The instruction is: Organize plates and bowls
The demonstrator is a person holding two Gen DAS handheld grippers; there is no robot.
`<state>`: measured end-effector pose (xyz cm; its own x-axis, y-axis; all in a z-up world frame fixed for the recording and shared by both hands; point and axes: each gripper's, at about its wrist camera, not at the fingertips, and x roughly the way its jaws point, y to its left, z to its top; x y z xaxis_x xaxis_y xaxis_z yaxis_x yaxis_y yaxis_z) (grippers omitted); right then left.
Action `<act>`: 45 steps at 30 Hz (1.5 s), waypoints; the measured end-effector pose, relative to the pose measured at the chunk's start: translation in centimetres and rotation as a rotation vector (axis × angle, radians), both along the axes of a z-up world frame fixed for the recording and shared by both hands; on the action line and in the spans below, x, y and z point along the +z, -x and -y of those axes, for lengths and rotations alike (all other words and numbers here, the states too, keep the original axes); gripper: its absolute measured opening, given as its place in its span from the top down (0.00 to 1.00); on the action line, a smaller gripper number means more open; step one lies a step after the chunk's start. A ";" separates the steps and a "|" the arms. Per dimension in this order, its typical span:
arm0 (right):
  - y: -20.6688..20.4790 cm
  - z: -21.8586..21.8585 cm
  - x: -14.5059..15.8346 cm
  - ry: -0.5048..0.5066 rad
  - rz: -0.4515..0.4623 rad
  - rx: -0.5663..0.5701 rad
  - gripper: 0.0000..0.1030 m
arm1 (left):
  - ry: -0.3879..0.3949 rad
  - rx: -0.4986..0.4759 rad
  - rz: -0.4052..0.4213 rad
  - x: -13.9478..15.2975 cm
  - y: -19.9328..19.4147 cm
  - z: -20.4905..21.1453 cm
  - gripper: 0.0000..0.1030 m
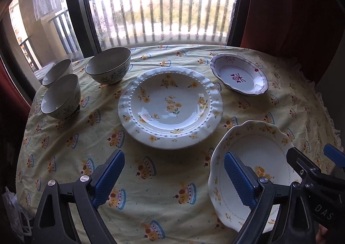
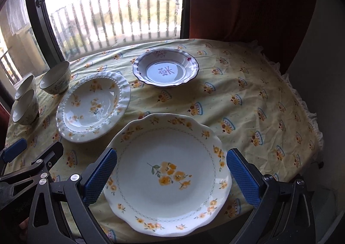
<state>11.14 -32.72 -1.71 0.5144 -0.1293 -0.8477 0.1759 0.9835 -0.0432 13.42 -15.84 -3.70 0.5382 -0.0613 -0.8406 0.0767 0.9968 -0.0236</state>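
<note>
Blue-padded fingers of the left gripper are standing wide apart and released over the yellow tablecloth, grasping nothing; a scalloped plate is lying under the right finger, a beaded plate is sitting ahead between the fingers, three bowls are standing ahead to the left, and a purple-rimmed dish ahead to the right. From the right wrist, the right gripper is hanging released, fingers either side of the scalloped plate without touching it; the left gripper is showing at the left edge.
</note>
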 end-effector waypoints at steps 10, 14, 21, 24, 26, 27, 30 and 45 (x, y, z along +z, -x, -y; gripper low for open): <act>-2.6 5.8 -3.7 -0.013 -0.092 0.089 0.06 | -0.007 0.094 -0.101 -3.8 -1.0 5.3 0.12; -3.1 7.0 -5.8 -0.030 -0.142 0.115 0.07 | -0.012 0.123 -0.153 -5.7 -1.1 6.2 0.14; -3.8 7.6 -8.8 -0.054 -0.220 0.167 0.13 | -0.036 0.163 -0.225 -8.3 -1.2 7.1 0.16; -4.1 7.7 -9.8 -0.073 -0.245 0.183 0.16 | -0.028 0.164 -0.236 -9.0 -1.1 7.2 0.19; -4.3 7.8 -10.3 -0.092 -0.263 0.190 0.19 | -0.037 0.164 -0.232 -9.0 -1.1 7.4 0.20; -4.4 7.9 -10.5 -0.099 -0.269 0.191 0.20 | -0.038 0.166 -0.231 -9.0 -1.0 7.4 0.20; -4.7 8.0 -10.7 -0.112 -0.278 0.194 0.21 | -0.032 0.176 -0.234 -9.0 -0.8 7.4 0.21; -4.5 6.1 -9.6 -0.083 -0.281 0.186 0.31 | 0.005 0.099 -0.267 -8.3 -0.6 6.7 0.32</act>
<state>15.64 -38.83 -11.35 0.2672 0.0199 -0.9634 -0.0143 0.9998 0.0167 14.06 -22.58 -12.05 0.3011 -0.0240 -0.9533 -0.0311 0.9989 -0.0350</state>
